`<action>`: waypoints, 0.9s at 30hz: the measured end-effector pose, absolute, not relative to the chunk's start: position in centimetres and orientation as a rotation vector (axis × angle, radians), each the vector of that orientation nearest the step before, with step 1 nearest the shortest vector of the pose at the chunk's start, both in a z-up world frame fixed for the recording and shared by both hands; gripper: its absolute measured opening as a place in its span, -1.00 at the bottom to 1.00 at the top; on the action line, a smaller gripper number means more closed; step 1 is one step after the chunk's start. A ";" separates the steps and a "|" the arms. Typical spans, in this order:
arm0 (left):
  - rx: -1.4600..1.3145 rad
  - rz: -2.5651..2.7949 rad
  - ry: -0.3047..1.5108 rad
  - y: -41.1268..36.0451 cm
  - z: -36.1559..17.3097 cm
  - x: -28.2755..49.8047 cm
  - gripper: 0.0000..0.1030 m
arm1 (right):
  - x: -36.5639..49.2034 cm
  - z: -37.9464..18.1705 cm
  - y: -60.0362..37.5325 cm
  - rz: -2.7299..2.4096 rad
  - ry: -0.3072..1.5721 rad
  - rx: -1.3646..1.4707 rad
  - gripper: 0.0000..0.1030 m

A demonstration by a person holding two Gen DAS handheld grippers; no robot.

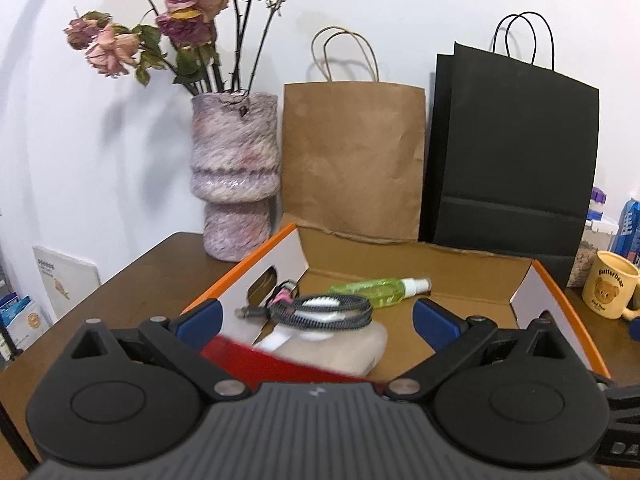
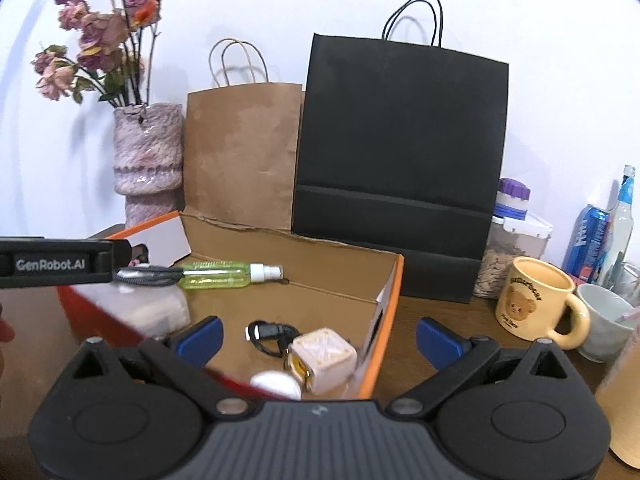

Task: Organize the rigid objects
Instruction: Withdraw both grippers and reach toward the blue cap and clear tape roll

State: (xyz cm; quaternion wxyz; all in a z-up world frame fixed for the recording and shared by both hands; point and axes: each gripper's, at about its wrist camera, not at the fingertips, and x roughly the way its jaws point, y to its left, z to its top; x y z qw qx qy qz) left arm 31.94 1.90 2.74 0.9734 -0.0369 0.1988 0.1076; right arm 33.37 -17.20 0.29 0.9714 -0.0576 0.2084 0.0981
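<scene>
2 wide-open tongs (image 1: 316, 322) (image 2: 318, 338) over box rim (image 2: 390, 280)

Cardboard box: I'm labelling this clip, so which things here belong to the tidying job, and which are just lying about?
Job:
cardboard box
green spray bottle
coiled braided cable
black cable
white cube

Lying about:
vase of dried roses
brown paper bag
black paper bag
bear mug

Materials on the desk
Matt cardboard box (image 2: 320, 276); clear glossy plastic spray bottle (image 2: 224, 274); glazed ceramic mug (image 2: 532, 300); crinkled brown paper bag (image 1: 352, 160); wood table (image 1: 132, 280).
</scene>
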 end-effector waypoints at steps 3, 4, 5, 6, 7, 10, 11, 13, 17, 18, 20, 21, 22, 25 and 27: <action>-0.077 0.222 0.416 2.0 2.4 30.8 1.00 | 31.7 0.0 -17.8 0.195 0.423 -0.134 1.00; -0.076 0.223 0.422 2.0 2.2 30.3 1.00 | 31.2 -0.1 -18.1 0.195 0.427 -0.138 1.00; -0.074 0.224 0.427 2.0 2.1 30.0 1.00 | 30.7 -0.2 -18.4 0.196 0.432 -0.141 1.00; -0.072 0.224 0.433 1.9 2.0 29.6 1.00 | 30.1 -0.3 -18.6 0.196 0.438 -0.145 1.00; -0.069 0.224 0.437 1.8 1.9 29.1 1.00 | 29.6 -0.4 -18.9 0.195 0.441 -0.147 1.00; -0.064 0.217 0.455 1.5 1.5 27.8 1.00 | 28.1 -0.8 -19.8 0.192 0.453 -0.144 1.00; -0.063 0.214 0.462 1.4 1.3 27.4 1.00 | 27.7 -0.9 -20.0 0.192 0.458 -0.141 1.00; -0.057 0.210 0.482 1.2 0.9 26.6 1.00 | 26.9 -1.3 -20.7 0.191 0.473 -0.134 1.00; -0.046 0.207 0.511 0.9 0.2 24.9 1.00 | 25.4 -1.9 -21.7 0.196 0.498 -0.124 1.00; -0.043 0.206 0.515 0.8 0.1 24.5 1.00 | 25.1 -2.0 -21.9 0.200 0.504 -0.117 1.00; -0.036 0.206 0.521 0.7 0.0 23.8 1.00 | 24.6 -2.4 -22.2 0.205 0.528 -0.111 1.00; -0.034 0.204 0.522 0.6 0.0 23.4 1.00 | 24.4 -2.6 -22.3 0.203 0.540 -0.111 1.00; -0.034 0.201 0.525 0.6 -0.1 23.1 1.00 | 24.2 -2.8 -22.4 0.203 0.551 -0.112 1.00; -0.027 0.200 0.532 0.4 -0.2 22.3 1.00 | 23.7 -3.5 -22.5 0.216 0.582 -0.099 1.00; -0.027 0.196 0.534 0.3 -0.2 21.8 1.00 | 23.8 -3.7 -22.4 0.232 0.592 -0.096 1.00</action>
